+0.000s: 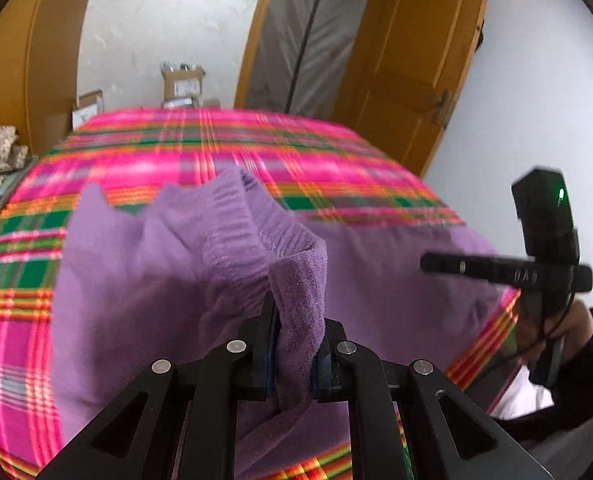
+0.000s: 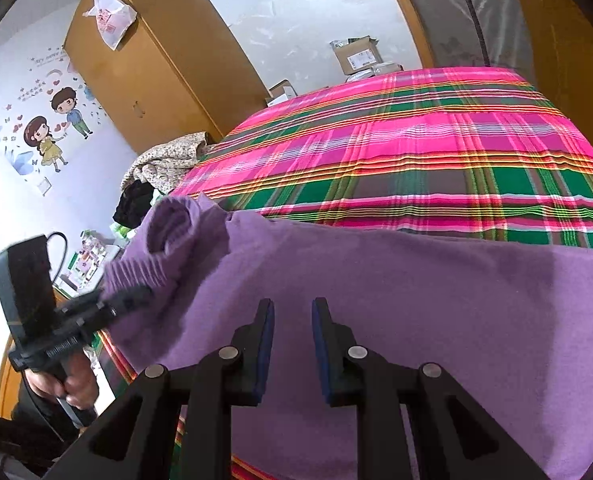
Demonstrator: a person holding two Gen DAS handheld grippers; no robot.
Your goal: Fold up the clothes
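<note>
Bed (image 1: 200,152) w/ pink-green plaid sheet fills both views. Purple sweater (image 2: 416,292) lies spread on its near part. Left claw (image 1: 294,350) is clamped on a ribbed sweater edge, lifting it off the sheet. Right claw (image 2: 292,344) hangs over the sweater, jaws apart, nothing between. Room: wood wardrobe (image 2: 144,64) at 10 o'clock, boxes (image 2: 356,54) at 12 by the white wall, door (image 1: 408,60) at 1, clothes heap (image 2: 164,160) at 9, cartoon stickers (image 2: 52,128) on left wall.
</note>
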